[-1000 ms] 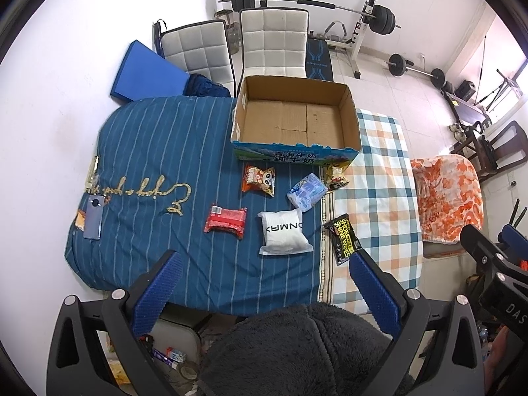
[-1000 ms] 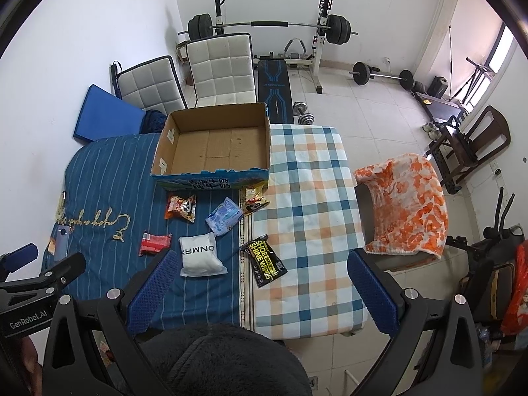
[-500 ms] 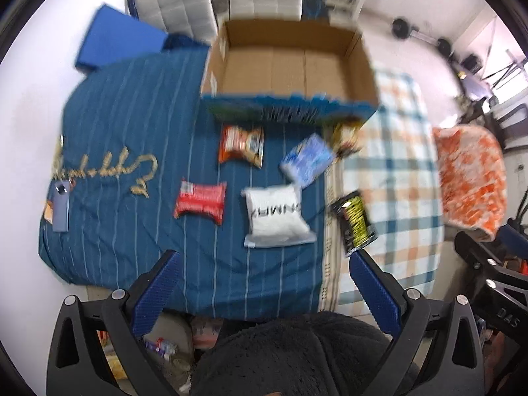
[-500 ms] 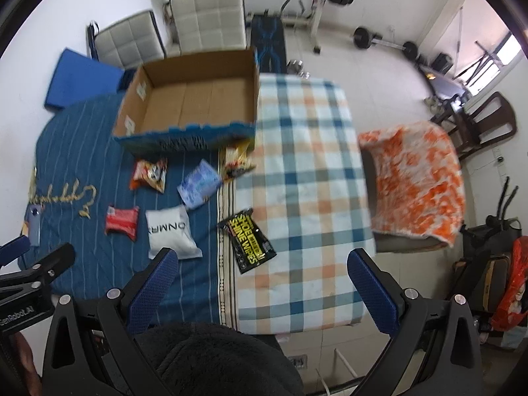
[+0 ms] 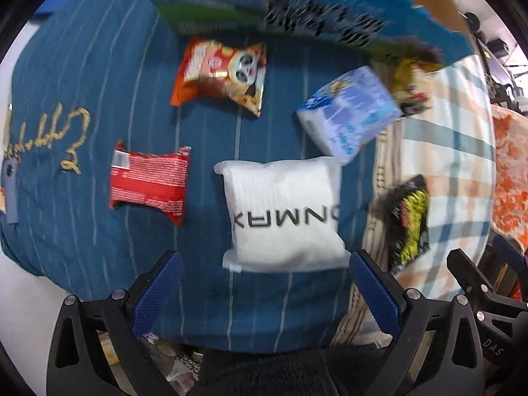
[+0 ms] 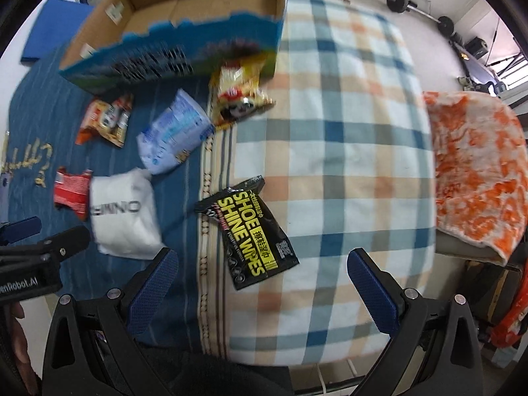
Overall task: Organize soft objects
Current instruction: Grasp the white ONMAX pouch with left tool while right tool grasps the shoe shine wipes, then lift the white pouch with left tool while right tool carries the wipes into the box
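Soft packs lie on the cloth-covered table in front of an open cardboard box (image 6: pixel 184 16). A white pouch (image 5: pixel 283 211) sits just ahead of my open left gripper (image 5: pixel 264 283); it also shows in the right wrist view (image 6: pixel 122 214). A black shoe shine wipes pack (image 6: pixel 247 231) lies just ahead of my open right gripper (image 6: pixel 260 283). A red pack (image 5: pixel 148 181), an orange panda snack bag (image 5: pixel 221 72), a light blue tissue pack (image 5: pixel 349 112) and a yellow snack bag (image 6: pixel 237 95) lie nearer the box. Both grippers are empty.
A blue striped cloth (image 5: pixel 82 99) covers the table's left half, a plaid cloth (image 6: pixel 346 132) the right. A phone (image 5: pixel 10 191) lies at the far left edge. A chair with an orange-white cover (image 6: pixel 478 171) stands to the right. Gym weights (image 6: pixel 419 10) are on the floor behind.
Both grippers have dropped down and forward toward the table, so the packs look much larger. The left one now hovers by the white pouch, the right one by the black wipes pack.
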Motion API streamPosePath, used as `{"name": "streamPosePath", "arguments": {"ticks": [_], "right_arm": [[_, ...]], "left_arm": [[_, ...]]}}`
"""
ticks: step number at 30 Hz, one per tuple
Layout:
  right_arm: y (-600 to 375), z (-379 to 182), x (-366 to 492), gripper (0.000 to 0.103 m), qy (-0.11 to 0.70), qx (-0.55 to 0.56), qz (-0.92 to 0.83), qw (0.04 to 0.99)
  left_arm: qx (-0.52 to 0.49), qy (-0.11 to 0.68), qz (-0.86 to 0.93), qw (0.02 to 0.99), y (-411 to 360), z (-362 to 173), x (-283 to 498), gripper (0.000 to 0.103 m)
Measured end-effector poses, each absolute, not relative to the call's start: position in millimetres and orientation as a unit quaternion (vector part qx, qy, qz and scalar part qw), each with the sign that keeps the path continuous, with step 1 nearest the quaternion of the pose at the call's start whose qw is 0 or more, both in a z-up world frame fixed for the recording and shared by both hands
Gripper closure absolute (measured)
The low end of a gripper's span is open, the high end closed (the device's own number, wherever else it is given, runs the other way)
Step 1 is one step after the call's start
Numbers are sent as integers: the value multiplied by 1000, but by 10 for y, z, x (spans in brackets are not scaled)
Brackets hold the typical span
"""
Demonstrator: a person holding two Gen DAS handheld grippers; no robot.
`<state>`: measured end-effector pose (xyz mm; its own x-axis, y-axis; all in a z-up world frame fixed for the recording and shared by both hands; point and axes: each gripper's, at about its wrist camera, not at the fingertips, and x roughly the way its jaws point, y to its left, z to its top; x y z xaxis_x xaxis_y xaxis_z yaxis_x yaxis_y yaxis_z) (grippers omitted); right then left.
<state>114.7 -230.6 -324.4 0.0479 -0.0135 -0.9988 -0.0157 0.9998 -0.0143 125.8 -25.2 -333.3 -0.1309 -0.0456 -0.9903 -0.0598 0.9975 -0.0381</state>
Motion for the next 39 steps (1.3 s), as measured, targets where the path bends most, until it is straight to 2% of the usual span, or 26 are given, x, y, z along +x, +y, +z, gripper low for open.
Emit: {"name": "streamPosePath", "arguments": {"ticks": [9, 19, 20, 21, 26, 32, 39], "right_arm": [[-2365, -3788, 1298, 0, 717, -6, -2, 697], [-2387, -4110, 1333, 1, 732, 17, 11, 681], [-2396, -4132, 1335, 1, 733, 21, 9, 679], [-2410, -4166, 1336, 2, 736, 27, 6, 676], [-2457, -4300, 1327, 4, 745, 47, 1, 665], [-2471, -4519, 1339, 25, 755, 57, -4, 654], [-2421, -4707, 1243, 31, 776, 130, -46, 615]], "left_arm": [[-48, 766, 8, 641, -208, -3767, 1353, 0], [-88, 783, -22, 616, -291, -4193, 1442, 0], [-89, 782, -23, 617, -290, -4227, 1463, 3], [-87, 781, -23, 618, -283, -4265, 1481, 14], [-75, 776, -27, 626, -327, -4255, 1462, 19], [4, 773, -15, 634, -416, -4161, 1146, 22], [-28, 771, -2, 636, -229, -4308, 977, 20]]}}
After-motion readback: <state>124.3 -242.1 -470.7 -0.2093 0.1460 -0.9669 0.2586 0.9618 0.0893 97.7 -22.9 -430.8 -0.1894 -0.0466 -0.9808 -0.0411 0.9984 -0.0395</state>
